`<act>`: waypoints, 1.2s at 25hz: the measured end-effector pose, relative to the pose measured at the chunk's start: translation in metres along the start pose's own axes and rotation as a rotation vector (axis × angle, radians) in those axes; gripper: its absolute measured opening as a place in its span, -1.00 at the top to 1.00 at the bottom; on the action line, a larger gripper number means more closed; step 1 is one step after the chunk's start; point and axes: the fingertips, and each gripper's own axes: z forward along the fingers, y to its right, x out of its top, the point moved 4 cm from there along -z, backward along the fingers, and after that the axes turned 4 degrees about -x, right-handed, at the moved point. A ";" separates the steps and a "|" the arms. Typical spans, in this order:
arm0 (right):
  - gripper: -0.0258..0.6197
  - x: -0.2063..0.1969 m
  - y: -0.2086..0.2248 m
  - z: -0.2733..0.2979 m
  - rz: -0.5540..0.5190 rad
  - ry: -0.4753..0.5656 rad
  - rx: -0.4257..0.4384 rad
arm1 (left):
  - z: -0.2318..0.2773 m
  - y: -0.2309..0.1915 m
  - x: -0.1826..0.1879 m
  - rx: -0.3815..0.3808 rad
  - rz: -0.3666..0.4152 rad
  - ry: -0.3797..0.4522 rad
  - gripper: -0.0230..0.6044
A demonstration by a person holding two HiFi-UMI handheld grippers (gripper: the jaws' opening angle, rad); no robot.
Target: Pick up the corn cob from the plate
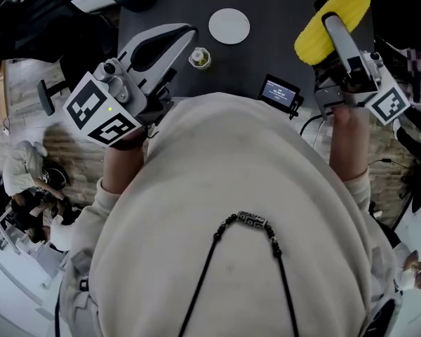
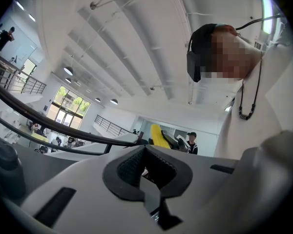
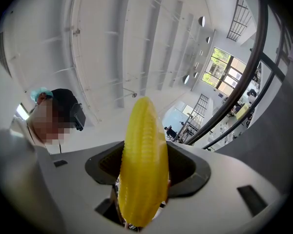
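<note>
The yellow corn cob [image 1: 333, 20] is held up in the air, and my right gripper [image 1: 340, 30] is shut on it. In the right gripper view the corn cob [image 3: 142, 165] stands upright between the jaws of my right gripper [image 3: 144, 152], pointing at the ceiling. The round white plate [image 1: 229, 26] lies bare on the dark table [image 1: 281, 41], to the left of the cob. My left gripper [image 1: 186, 34] is raised at the left, shut, with nothing in it. The left gripper view looks up past my left gripper [image 2: 145, 155] and shows the corn cob [image 2: 158, 136] far off.
A small jar [image 1: 200, 57] stands on the table just below the plate. A small black device with a lit screen [image 1: 279, 92] sits near the table's front edge. The person's pale sweater [image 1: 245, 209] fills the lower head view. Black chairs and cables lie at both sides.
</note>
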 end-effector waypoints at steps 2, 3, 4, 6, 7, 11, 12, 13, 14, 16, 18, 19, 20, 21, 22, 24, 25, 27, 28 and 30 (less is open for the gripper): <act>0.12 -0.001 0.006 0.003 0.010 -0.008 0.000 | -0.001 -0.003 -0.003 0.013 -0.007 -0.004 0.92; 0.12 -0.002 0.009 0.004 0.016 -0.011 -0.002 | -0.002 -0.004 -0.004 0.019 -0.011 -0.007 0.92; 0.12 -0.002 0.010 0.004 0.022 -0.015 -0.003 | -0.002 -0.005 -0.004 0.024 -0.015 -0.009 0.92; 0.12 -0.003 0.012 0.006 0.028 -0.022 -0.006 | -0.002 -0.005 -0.005 0.028 -0.021 -0.014 0.92; 0.12 -0.003 0.012 0.006 0.029 -0.025 -0.006 | -0.001 -0.005 -0.005 0.027 -0.021 -0.018 0.92; 0.12 -0.005 0.021 0.001 0.046 -0.032 -0.020 | 0.005 -0.002 -0.011 0.025 -0.028 -0.035 0.92; 0.12 -0.005 0.024 0.000 0.048 -0.034 -0.024 | 0.006 -0.002 -0.013 0.025 -0.028 -0.041 0.92; 0.12 -0.005 0.026 0.000 0.049 -0.036 -0.026 | 0.007 -0.002 -0.014 0.027 -0.028 -0.046 0.92; 0.12 -0.005 0.027 0.000 0.049 -0.039 -0.027 | 0.009 -0.002 -0.014 0.028 -0.028 -0.049 0.92; 0.12 -0.005 0.029 -0.001 0.049 -0.044 -0.027 | 0.010 -0.001 -0.016 0.031 -0.030 -0.053 0.92; 0.12 -0.007 0.030 0.000 0.049 -0.051 -0.027 | 0.009 -0.001 -0.017 0.036 -0.034 -0.052 0.92; 0.12 -0.008 0.031 0.001 0.050 -0.054 -0.028 | 0.008 -0.001 -0.018 0.039 -0.035 -0.051 0.92; 0.12 -0.008 0.031 0.003 0.051 -0.058 -0.030 | 0.007 -0.002 -0.017 0.042 -0.037 -0.050 0.92; 0.12 -0.009 0.032 0.005 0.053 -0.063 -0.031 | 0.006 -0.003 -0.017 0.046 -0.040 -0.049 0.92; 0.12 -0.009 0.033 0.007 0.055 -0.068 -0.033 | 0.005 -0.004 -0.016 0.049 -0.043 -0.048 0.92; 0.12 -0.010 0.035 0.010 0.058 -0.078 -0.037 | 0.004 -0.006 -0.018 0.057 -0.050 -0.046 0.92; 0.12 -0.011 0.037 0.010 0.059 -0.083 -0.039 | 0.004 -0.006 -0.019 0.061 -0.053 -0.044 0.92; 0.12 -0.012 0.040 0.011 0.058 -0.091 -0.040 | 0.003 -0.007 -0.023 0.068 -0.059 -0.041 0.92; 0.12 -0.013 0.041 0.012 0.057 -0.096 -0.040 | 0.002 -0.007 -0.024 0.072 -0.061 -0.039 0.92; 0.12 -0.016 0.044 0.015 0.059 -0.110 -0.040 | -0.001 -0.008 -0.027 0.084 -0.065 -0.032 0.92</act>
